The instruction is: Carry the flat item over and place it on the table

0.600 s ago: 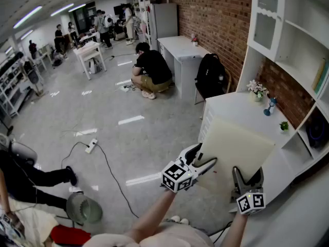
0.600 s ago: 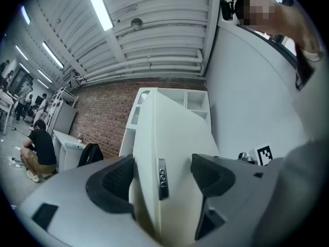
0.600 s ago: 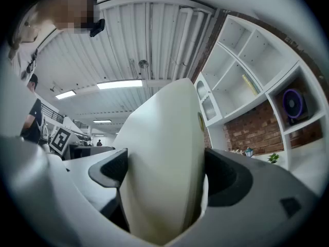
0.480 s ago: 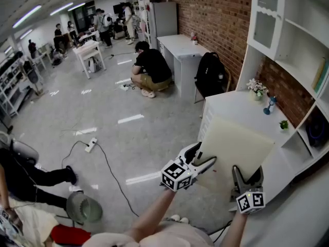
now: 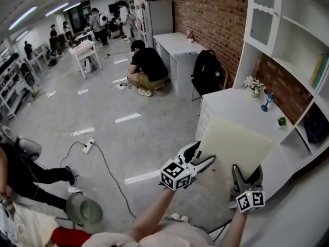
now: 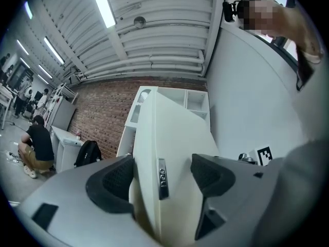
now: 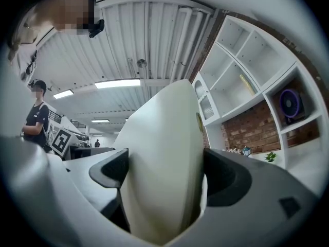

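A flat cream board (image 5: 234, 147) hangs in the air, tilted, between both grippers, and in the head view its far edge overlaps the near end of the white table (image 5: 229, 103). My left gripper (image 5: 199, 160) is shut on the board's left edge. The left gripper view shows the board (image 6: 172, 138) edge-on between the dark pads (image 6: 115, 181), with a small metal tag on its edge. My right gripper (image 5: 248, 178) is shut on the near edge. In the right gripper view the board (image 7: 164, 153) fills the gap between the pads (image 7: 223, 176).
On the table's far end stand a vase of flowers (image 5: 254, 85), a blue hourglass (image 5: 266, 102) and a small plant (image 5: 281, 121). A white shelf unit (image 5: 295, 40) rises to the right. A black backpack (image 5: 207, 71), a crouching person (image 5: 146, 66) and a floor cable (image 5: 105, 161) lie beyond.
The room has shifted slightly in the head view as the head moved. Both grippers keep the same hold on the board.
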{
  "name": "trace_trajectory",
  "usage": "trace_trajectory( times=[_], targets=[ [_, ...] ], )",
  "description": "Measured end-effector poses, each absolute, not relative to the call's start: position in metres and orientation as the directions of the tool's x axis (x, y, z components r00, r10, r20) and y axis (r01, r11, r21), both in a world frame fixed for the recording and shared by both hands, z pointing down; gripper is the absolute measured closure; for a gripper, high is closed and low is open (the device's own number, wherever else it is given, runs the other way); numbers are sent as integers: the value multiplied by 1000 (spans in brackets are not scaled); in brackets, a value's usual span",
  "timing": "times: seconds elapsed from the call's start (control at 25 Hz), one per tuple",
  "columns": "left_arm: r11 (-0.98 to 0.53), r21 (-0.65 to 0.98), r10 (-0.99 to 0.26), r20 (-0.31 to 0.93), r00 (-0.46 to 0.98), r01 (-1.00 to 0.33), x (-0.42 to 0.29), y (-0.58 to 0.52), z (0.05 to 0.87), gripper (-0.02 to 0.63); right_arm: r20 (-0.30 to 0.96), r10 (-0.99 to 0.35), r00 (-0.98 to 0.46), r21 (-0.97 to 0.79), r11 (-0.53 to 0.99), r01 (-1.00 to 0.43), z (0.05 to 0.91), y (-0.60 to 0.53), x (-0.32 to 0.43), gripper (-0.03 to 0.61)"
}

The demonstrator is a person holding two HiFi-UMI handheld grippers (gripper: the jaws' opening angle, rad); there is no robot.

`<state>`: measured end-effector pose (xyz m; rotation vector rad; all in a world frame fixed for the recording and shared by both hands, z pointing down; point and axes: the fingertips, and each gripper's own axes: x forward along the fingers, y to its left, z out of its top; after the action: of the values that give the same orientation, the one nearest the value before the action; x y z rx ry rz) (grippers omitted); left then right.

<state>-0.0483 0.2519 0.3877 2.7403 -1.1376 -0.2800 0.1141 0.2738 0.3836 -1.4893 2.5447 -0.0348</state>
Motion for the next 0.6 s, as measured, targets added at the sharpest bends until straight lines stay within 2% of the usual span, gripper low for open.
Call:
trace_trajectory(
  times=[0.6],
  targets=[
    [-712, 246, -693, -102, 713, -657, -64, 240, 397, 267, -136, -873, -468, -150, 485, -862, 395, 264, 99, 106]
  ],
)
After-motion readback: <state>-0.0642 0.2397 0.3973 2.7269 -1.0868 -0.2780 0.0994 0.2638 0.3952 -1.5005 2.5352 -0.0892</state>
